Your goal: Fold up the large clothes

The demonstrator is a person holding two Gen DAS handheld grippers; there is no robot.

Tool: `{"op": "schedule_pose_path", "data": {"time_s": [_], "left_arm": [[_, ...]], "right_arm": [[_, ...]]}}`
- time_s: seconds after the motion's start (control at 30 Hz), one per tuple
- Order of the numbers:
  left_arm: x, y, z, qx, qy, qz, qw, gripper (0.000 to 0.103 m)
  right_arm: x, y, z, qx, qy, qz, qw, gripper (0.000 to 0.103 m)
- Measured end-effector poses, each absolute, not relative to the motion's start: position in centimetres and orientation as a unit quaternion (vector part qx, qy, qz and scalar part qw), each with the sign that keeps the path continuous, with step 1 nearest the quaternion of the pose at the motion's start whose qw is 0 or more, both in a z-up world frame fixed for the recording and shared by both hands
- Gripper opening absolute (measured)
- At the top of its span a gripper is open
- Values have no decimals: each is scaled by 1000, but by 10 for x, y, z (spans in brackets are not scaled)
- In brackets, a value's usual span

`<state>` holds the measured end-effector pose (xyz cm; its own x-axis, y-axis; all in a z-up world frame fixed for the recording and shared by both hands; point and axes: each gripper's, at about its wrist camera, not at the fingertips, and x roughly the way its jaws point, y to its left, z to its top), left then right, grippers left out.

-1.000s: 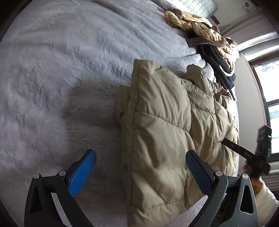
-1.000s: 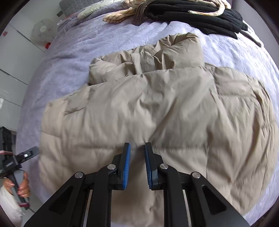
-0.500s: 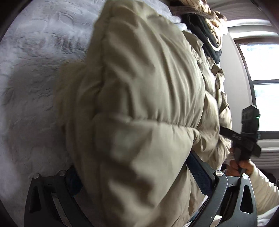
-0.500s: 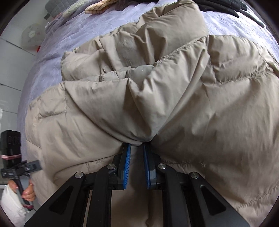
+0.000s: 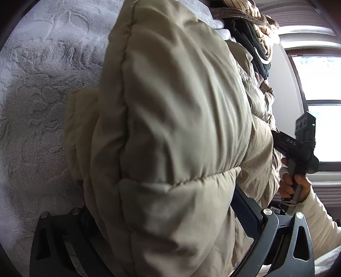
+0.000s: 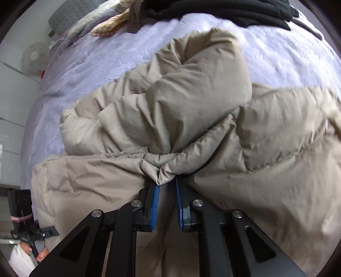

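A beige puffer jacket (image 5: 181,127) lies bunched on the lilac-grey bed cover (image 5: 42,106). My left gripper (image 5: 164,198) stands wide, with the jacket's thick folded edge filling the gap between its jaws; the left finger is hidden behind the fabric. In the right wrist view the jacket (image 6: 191,106) gathers into a pinched fold at my right gripper (image 6: 166,187). Its blue pads hold that fold, and the jaws are opening slightly. Each view shows the other gripper in a hand: the right one (image 5: 298,149), the left one (image 6: 23,213).
A pile of dark and cream clothes (image 6: 223,8) lies at the far side of the bed, also seen as a stack (image 5: 255,53). A grey pillow (image 6: 70,17) and a fan (image 6: 34,57) are at the far left. A bright window (image 5: 319,95) is on the right.
My left gripper pushed forward and down until the jacket's edge sat between its jaws. My right gripper pinched a fold and drew it up, bunching the jacket.
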<state>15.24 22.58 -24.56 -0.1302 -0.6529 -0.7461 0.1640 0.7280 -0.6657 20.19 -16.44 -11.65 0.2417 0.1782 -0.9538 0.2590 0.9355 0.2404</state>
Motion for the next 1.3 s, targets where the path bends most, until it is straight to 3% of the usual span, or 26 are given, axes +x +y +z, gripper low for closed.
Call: {"op": "schedule_pose_path", "data": {"time_s": [0.17, 0.2, 0.23, 0.27, 0.3, 0.43, 0.63, 0.8, 1.0, 1.13, 1.2, 1.23, 1.3], "left_arm": [[150, 211, -246, -173, 681, -324, 634, 100], [150, 208, -245, -172, 682, -328, 631, 82], [149, 204, -246, -185, 685, -337, 619, 71], [145, 197, -246, -205, 688, -344, 605, 50], [140, 192, -245, -219, 689, -347, 597, 40], [130, 181, -224, -235, 693, -334, 595, 25], [106, 135, -131, -282, 656, -383, 587, 25], [80, 37, -53, -212, 642, -416, 608, 25], [50, -86, -15, -103, 651, -391, 643, 26], [35, -147, -15, -55, 637, -400, 657, 45], [33, -162, -23, -46, 635, -416, 649, 67], [26, -164, -29, -43, 637, -422, 644, 70], [28, -182, -43, -39, 644, -425, 635, 71]], "right_arm": [[138, -164, -72, 191, 606, -11, 772, 19], [122, -162, -67, 192, 604, -9, 774, 19], [106, -157, -65, 193, 602, -12, 775, 19], [93, -153, -67, 192, 601, -19, 775, 19], [84, -149, -72, 194, 600, -27, 776, 19], [75, -135, -100, 183, 596, -52, 780, 18], [92, -146, -124, 222, 603, -44, 765, 15], [91, -170, -136, 305, 600, -11, 739, 11], [88, -201, -152, 418, 586, 33, 693, 10], [76, -233, -143, 493, 565, 49, 660, 10], [60, -254, -126, 501, 549, 47, 668, 11], [49, -265, -118, 501, 543, 40, 673, 15], [22, -293, -100, 501, 528, 9, 685, 35]]}}
